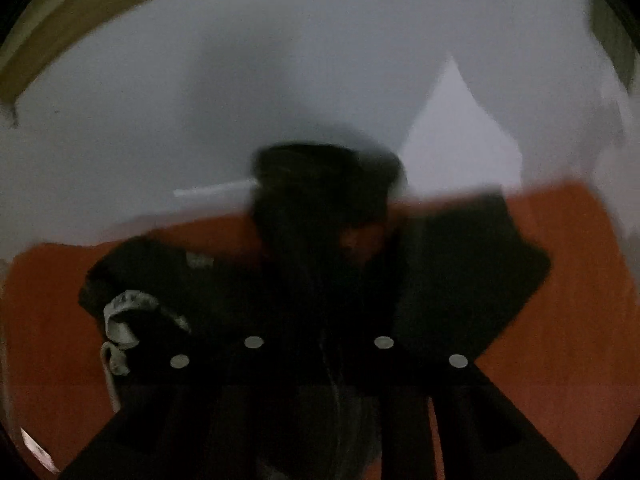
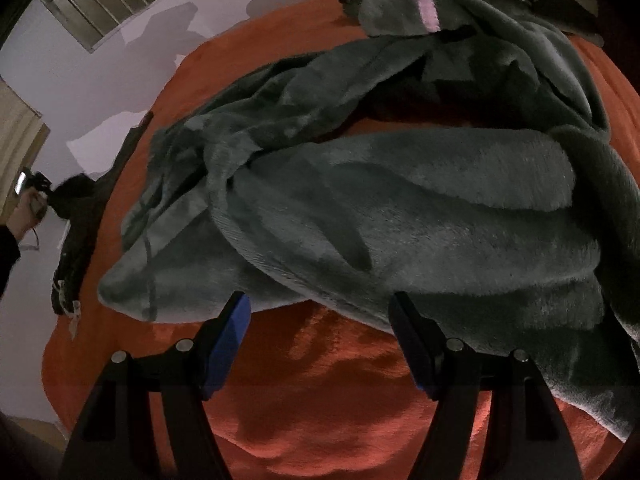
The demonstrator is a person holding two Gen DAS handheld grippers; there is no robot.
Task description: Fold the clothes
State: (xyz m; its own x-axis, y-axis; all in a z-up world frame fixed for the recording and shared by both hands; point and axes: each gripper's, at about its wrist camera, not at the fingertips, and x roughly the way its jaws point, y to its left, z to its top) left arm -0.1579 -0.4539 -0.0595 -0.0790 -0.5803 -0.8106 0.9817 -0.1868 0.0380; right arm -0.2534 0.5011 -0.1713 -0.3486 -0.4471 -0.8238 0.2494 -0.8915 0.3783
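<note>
The surface is a bed covered by an orange blanket (image 2: 320, 400). A grey fleece garment (image 2: 400, 208) lies crumpled across its middle and right. A black garment (image 2: 80, 240) lies along the left edge. White walls and a barred window (image 2: 104, 4) stand beyond. The right claw (image 2: 320, 312) is spread, empty, at the fleece's near edge. The left claw (image 1: 320, 240) is blurred, dark cloth between its fingers; grip state cannot be determined.
</note>
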